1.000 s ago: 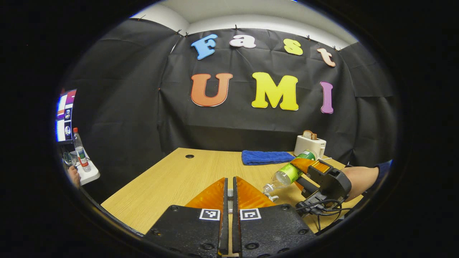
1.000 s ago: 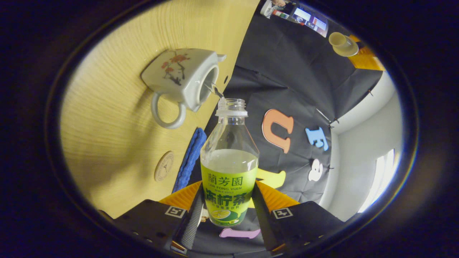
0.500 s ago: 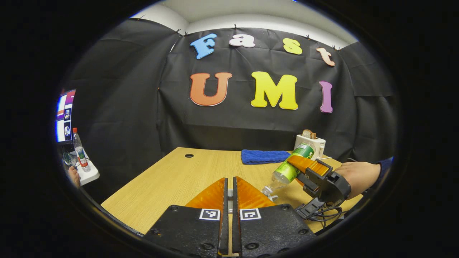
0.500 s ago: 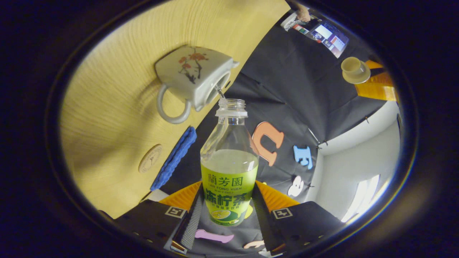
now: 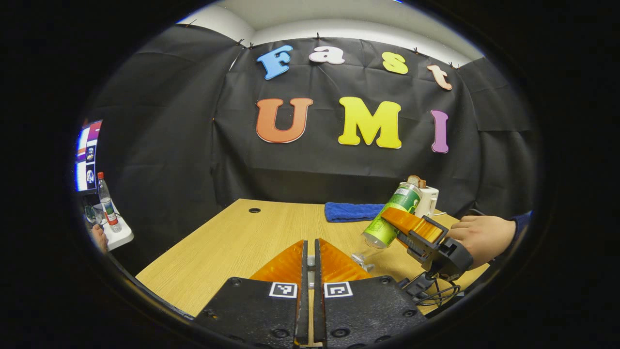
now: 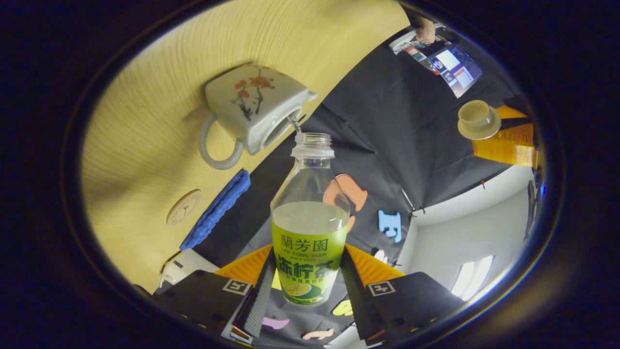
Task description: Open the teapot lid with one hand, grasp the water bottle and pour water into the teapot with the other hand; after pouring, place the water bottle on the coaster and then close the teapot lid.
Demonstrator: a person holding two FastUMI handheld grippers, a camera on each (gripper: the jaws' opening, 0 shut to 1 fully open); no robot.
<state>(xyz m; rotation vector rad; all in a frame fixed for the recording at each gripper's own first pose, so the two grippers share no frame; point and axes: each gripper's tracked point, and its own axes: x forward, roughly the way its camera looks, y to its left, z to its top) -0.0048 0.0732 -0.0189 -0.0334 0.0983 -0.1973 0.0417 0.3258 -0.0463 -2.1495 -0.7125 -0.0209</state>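
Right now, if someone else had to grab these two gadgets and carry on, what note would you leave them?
Right gripper: shut on the water bottle, tipped mouth-down, a thin stream running into the open teapot.
Left gripper: fingers nearly together, raised; the right gripper view shows the lid at orange fingers.
Coaster: bare, on the table beside a blue cloth.
Done: lid off, pouring under way.
Left: finish pouring, stand bottle on coaster, put the lid on again.
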